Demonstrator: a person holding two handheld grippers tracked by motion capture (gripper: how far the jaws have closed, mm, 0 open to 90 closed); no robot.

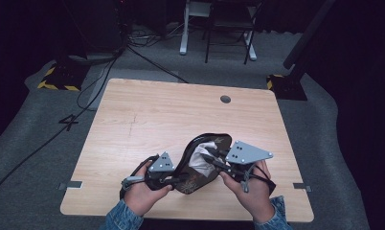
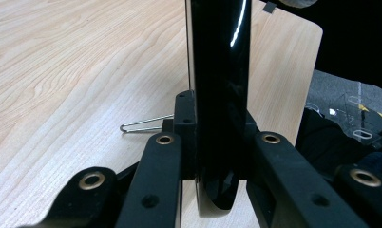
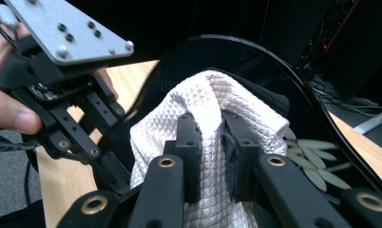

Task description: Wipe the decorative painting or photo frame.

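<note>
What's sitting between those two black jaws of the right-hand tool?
A fold of white quilted cloth, pinched between the jaws over the dark leaf-patterned plate; the right gripper view shows it.

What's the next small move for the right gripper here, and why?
Probably rub the white cloth along the inside of the black tray. The right gripper pinches a fold of it against the tray's inner face, while the left gripper clamps the tray's rim on edge.

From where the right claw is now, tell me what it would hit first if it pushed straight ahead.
The right claw is already pinching the white cloth. Straight ahead it would press that cloth into the inside of the dark plate, which the left claw grips by its rim. How far off the plate's face lies is hard to judge.
</note>
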